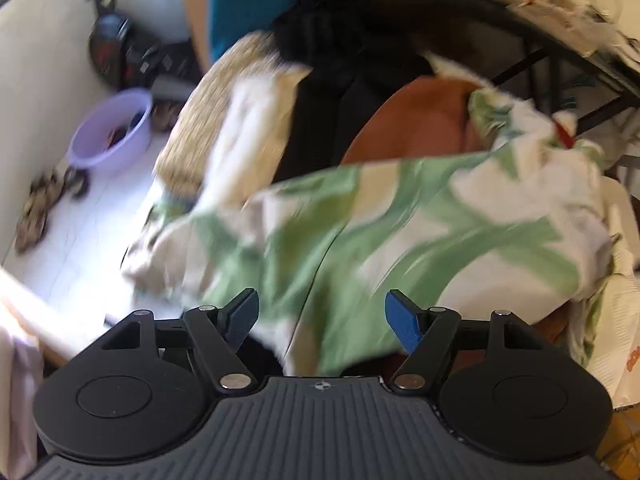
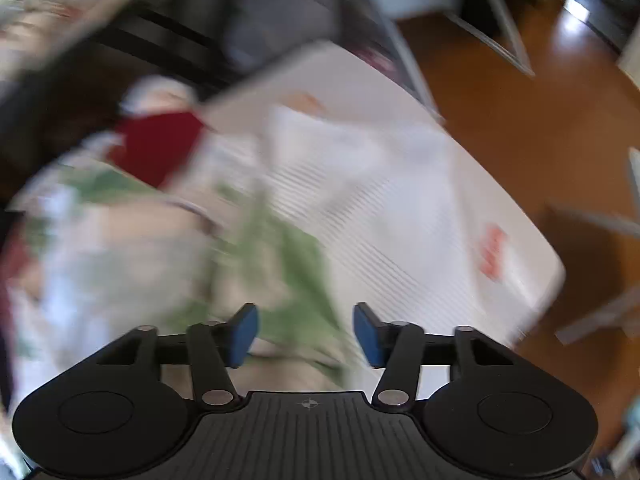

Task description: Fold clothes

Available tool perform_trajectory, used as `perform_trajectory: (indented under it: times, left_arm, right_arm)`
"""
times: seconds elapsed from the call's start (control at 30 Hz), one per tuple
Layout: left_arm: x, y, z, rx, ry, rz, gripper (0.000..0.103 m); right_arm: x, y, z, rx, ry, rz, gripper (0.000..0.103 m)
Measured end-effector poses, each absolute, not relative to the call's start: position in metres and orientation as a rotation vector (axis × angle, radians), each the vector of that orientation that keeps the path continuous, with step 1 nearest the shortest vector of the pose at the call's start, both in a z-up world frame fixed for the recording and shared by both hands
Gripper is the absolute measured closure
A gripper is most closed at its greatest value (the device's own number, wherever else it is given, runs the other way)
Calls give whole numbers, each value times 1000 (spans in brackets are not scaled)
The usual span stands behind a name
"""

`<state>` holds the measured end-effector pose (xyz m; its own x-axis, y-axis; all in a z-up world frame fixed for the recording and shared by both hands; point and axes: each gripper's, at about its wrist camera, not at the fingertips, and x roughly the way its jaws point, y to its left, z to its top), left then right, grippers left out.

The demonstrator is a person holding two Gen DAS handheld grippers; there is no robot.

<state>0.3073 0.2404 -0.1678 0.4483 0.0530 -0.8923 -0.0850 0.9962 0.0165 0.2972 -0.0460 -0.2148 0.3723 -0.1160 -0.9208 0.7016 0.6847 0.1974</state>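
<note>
So the left gripper has its jaws spread with nothing pinched between the blue pads, and the right gripper is parted too, also holding nothing. Both hang right over the green leaf-print garment, which lies rumpled just past the fingers. In the right wrist view the same cloth sits at the near left, lapping onto a white ribbed board that covers part of the surface. Farther out in the left view there's a brown round surface peeking from under the cloth, a beige and white pile of laundry to the far left, and a lilac basin down on the floor. Everything's pretty motion-blurred, so I can't make out hems or a collar. My guess is it's thin, light and floppy, so it'll sag and slide rather than hold a crease. I'd pinch it at two corners or along one edge and spread it flat first.
</note>
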Motion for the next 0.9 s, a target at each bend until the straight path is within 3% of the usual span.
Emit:
perform_trajectory:
  times: [0.1,0.17,0.23,0.4,0.47,0.8,0.9]
  left_arm:
    - [328,232,-168,-10,1087,66,14]
    - [343,225,-178,4,1101,59,10]
    - [357,215,-196,41,1157,23,7]
    - [368,204,-232,110,1263,-98,5]
    - [370,203,-241,119,1279,-116,0]
    - [364,215,-274,23,1243,-117,0]
    - [364,219,-274,-2,1252,-127,0]
  right_arm:
    - [311,-40,-199,602,994,-495,42]
    - [322,-42,-194,594,969,-421,49]
    - [337,-43,-189,629,952,-274,54]
    - [389,-29,-182,715,946,-1,52]
    - [416,-21,-192,757,1008,65,51]
    - [495,24,-222,783,1267,222,50]
    - [505,34,-232,772,1351,229,64]
